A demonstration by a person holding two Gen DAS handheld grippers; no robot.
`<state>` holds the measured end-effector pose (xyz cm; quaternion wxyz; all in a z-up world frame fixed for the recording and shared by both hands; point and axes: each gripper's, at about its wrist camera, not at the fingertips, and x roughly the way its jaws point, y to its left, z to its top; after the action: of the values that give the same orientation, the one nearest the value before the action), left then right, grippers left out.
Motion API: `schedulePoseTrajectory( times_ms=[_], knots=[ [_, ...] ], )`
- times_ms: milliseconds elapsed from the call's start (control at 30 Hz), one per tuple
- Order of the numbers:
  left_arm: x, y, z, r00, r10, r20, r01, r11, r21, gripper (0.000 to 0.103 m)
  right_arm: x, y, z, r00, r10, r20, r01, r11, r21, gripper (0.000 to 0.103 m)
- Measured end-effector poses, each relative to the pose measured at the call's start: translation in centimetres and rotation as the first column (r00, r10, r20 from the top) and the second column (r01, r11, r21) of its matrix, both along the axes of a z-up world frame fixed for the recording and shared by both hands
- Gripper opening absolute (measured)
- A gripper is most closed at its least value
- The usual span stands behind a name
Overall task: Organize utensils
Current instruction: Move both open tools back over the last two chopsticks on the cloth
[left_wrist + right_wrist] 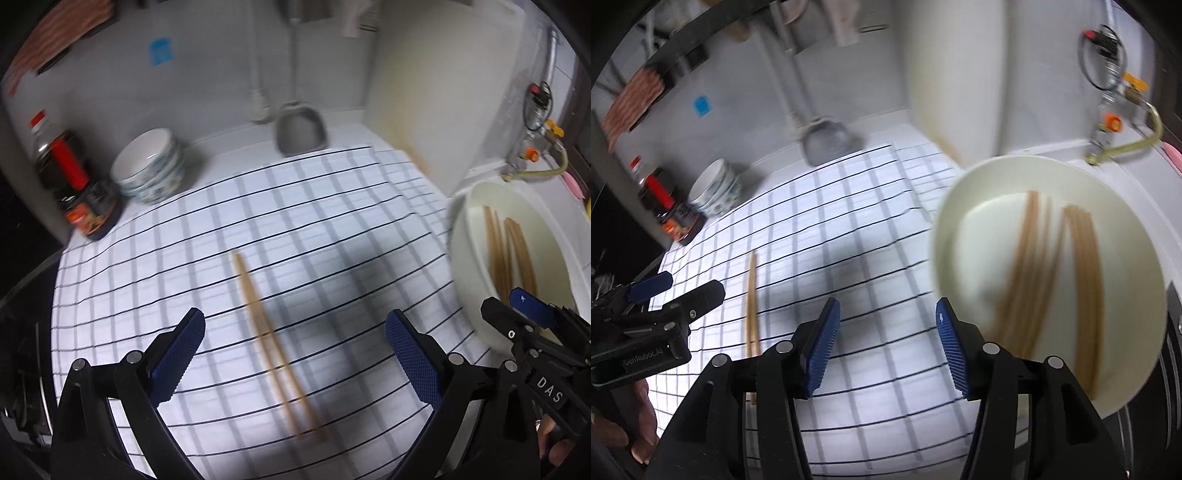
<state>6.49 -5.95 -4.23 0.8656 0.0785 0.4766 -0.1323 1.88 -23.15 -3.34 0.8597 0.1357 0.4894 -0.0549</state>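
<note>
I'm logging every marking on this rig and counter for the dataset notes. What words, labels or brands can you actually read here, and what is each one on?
"DAS": white letters on the black body of the right tool.
"GenRobot.AI": on the black body of the left tool.
Dark sauce jar with orange label: print too blurred to read.
Clear bottle with red cap and red label: no legible text.

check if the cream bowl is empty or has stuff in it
Not empty. The cream bowl holds two bunches of wooden chopsticks lying across its bottom; another pair of chopsticks lies outside it on the checked cloth.
</note>
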Motion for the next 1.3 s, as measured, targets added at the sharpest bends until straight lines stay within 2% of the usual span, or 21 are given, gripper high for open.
schedulePoseTrajectory(
  times_ms=[367, 567, 833, 1000, 1300],
  knots=[
    [-0.6, 7.4, -2.3, 0.997, 0.069, -0.031, -0.069, 0.998, 0.003, 0.096, 1.2, 7.4, -3.0, 0.996, 0.086, -0.033, -0.085, 0.996, 0.02, 0.054],
    [-1.0, 9.4, -3.7, 0.996, 0.074, -0.049, -0.074, 0.997, 0.0, 0.096, 1.3, 10.4, -4.3, 0.993, 0.115, -0.027, -0.115, 0.993, 0.016, 0.054],
    [-0.8, 11.3, -5.7, 0.994, 0.094, -0.06, -0.095, 0.995, -0.016, 0.096, 2.3, 11.8, -6.2, 0.991, 0.129, -0.039, -0.129, 0.992, 0.019, 0.055],
    [-0.8, 11.9, -7.4, 0.989, 0.134, -0.067, -0.137, 0.99, -0.038, 0.096, 3.2, 12.3, -8.0, 0.983, 0.175, -0.055, -0.175, 0.985, 0.007, 0.055],
    [-0.8, 12.8, -8.7, 0.982, 0.183, -0.051, -0.185, 0.982, -0.037, 0.096, 4.6, 13.9, -9.9, 0.965, 0.257, -0.053, -0.26, 0.965, -0.046, 0.054]
  ],
)
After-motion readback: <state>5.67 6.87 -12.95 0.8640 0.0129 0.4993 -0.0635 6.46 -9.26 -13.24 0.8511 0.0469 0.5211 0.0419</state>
